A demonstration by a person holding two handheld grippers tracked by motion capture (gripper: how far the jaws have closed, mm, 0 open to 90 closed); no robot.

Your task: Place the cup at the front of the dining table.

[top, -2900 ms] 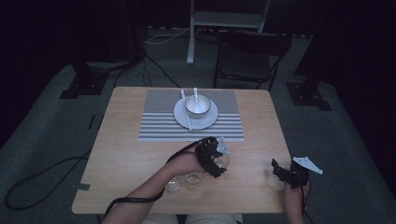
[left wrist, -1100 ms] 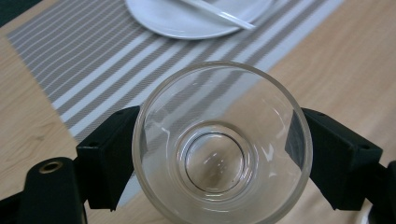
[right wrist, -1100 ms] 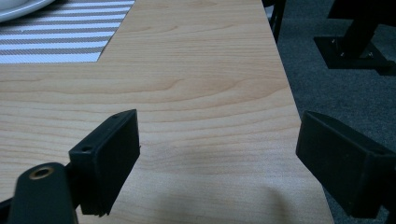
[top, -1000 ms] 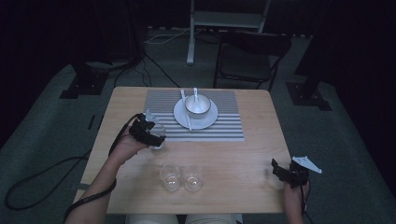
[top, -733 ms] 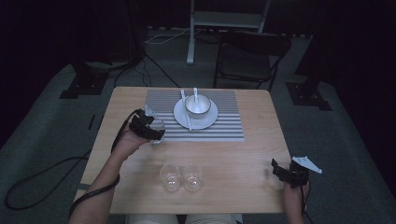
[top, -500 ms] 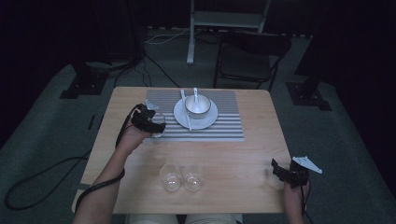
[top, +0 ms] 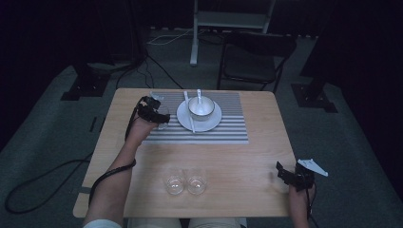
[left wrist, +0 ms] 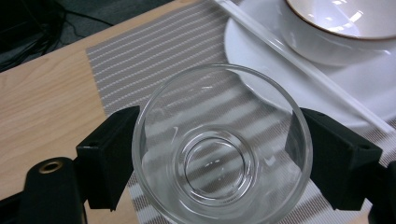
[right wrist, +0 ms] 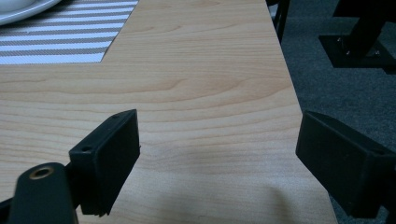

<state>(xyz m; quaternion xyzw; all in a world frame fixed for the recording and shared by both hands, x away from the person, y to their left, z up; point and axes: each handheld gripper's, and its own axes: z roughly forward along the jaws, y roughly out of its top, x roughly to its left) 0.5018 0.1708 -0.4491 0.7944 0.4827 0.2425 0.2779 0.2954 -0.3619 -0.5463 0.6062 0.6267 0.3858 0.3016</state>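
Writing or labels cannot be read on anything here. The left gripper has its jaws pressed on both sides of a clear glass, held upright over the left edge of the striped placemat, just beside the white plate that carries a bowl. A white chopstick lies across the plate's rim near the glass. Two more glasses stand side by side near the tabletop's front edge. The right gripper sits at the front right corner of the tabletop, jaws wide apart with nothing between them, bare wood ahead of it.
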